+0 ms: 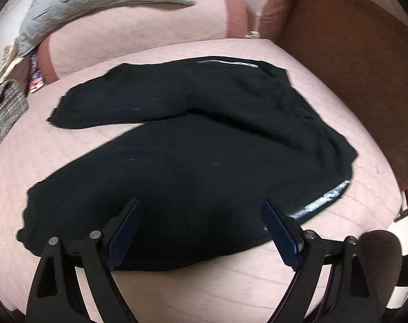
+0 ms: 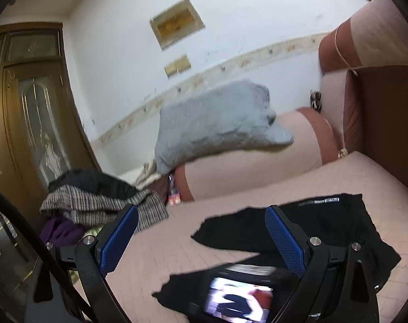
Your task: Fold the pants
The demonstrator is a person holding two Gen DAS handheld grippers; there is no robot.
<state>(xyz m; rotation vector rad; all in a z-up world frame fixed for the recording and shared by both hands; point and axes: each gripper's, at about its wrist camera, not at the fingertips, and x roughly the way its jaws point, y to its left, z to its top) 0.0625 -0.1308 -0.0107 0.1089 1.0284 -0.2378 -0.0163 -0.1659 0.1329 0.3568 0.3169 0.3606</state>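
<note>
Black pants [image 1: 204, 140] lie spread on the pink quilted bed [image 1: 56, 156], both legs running left and the white-lettered waistband [image 1: 327, 196] at the right. My left gripper [image 1: 201, 203] hovers open over the near leg, its blue pads wide apart with nothing gripped. In the right wrist view my right gripper [image 2: 201, 207] is open too and empty, pointing almost level across the bed above the pants [image 2: 325, 223]. A blurred hand-held unit with a lit screen [image 2: 241, 300] sits low between its fingers.
A grey blanket [image 1: 96, 0] drapes over a pink bolster [image 1: 139, 37] at the far side. The brown headboard [image 1: 351, 67] rises on the right. A pile of striped and dark clothes [image 2: 96, 202] lies at the bed's left end, before a wooden door [image 2: 29, 107].
</note>
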